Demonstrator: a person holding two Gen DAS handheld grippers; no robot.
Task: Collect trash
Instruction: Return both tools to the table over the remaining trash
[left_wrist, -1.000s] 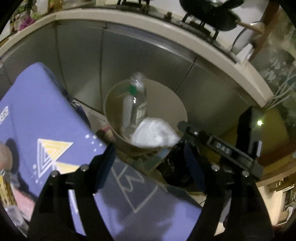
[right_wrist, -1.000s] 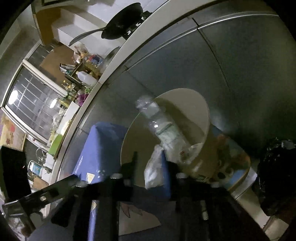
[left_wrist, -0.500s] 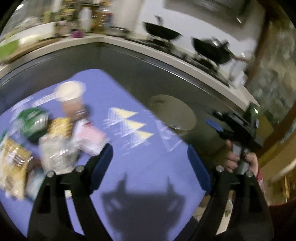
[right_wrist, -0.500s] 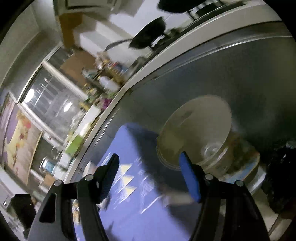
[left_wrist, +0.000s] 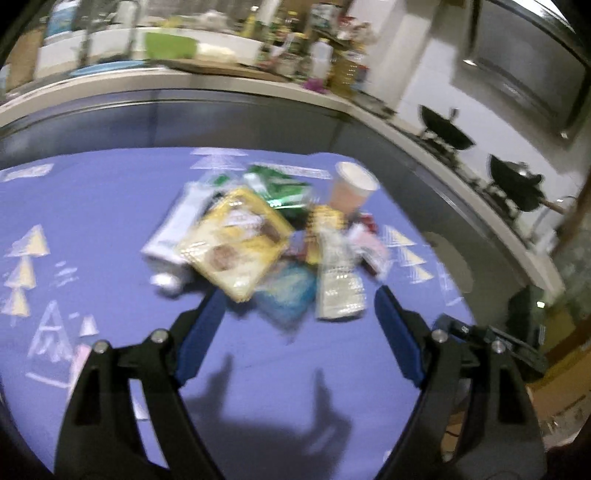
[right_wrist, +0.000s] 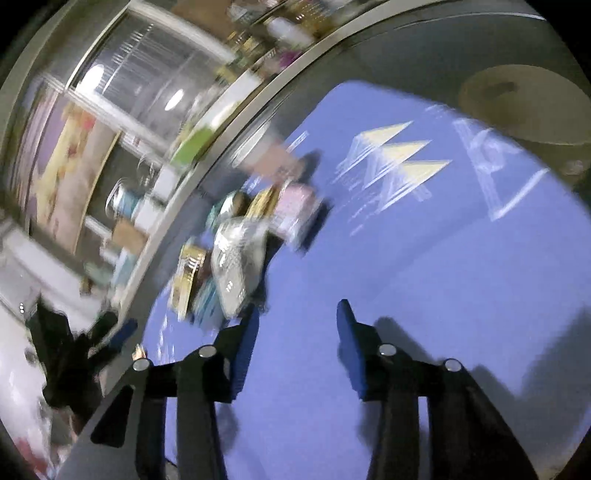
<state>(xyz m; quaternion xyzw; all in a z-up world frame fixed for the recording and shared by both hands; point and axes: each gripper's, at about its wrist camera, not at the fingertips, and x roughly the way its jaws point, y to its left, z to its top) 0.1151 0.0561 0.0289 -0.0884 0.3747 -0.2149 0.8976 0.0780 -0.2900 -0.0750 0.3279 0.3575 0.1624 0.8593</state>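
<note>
Left gripper (left_wrist: 295, 317) is held wide and empty, trash pile (left_wrist: 269, 240) just ahead. Right gripper (right_wrist: 295, 328) has just been narrowing, nothing between; pile seen ahead-left.

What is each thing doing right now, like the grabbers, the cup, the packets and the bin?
left gripper: open, nothing between its jaws.
right gripper: open and empty; its jaws have just been closing.
paper cup: upright on the blue cloth.
yellow packet: lying flat on top of the pile.
clear wrapper: lying flat, crumpled.
bin: standing beyond the table's end, open on top.
</note>
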